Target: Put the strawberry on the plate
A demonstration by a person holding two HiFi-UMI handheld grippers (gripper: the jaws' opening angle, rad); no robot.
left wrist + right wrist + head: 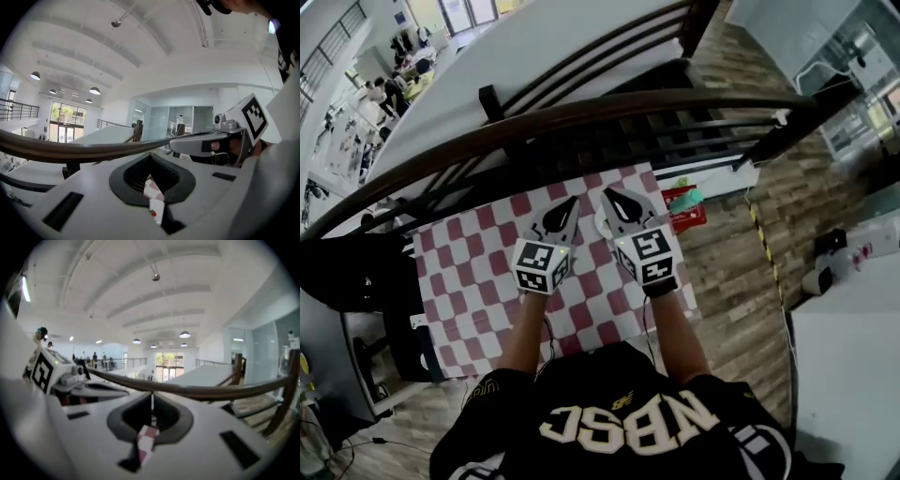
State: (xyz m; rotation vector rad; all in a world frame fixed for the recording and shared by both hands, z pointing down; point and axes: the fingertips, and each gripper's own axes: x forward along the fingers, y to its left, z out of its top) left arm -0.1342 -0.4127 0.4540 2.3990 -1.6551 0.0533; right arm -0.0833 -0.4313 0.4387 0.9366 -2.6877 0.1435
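Left gripper view: strawberry sits at 6 o'clock under your left gripper, likely nearer than right gripper; both 2 pressed together, empty.

pale letters "nbsc", upside down, across the person's black shirt

The red-and-white checked tablecloth lies directly before the person. The dark curved handrail runs behind its far edge. Over the cloth, the left gripper is just beside and left of the right gripper. The white round plate lies between them, partly under the right gripper. The red box stands at the cloth's far right corner.
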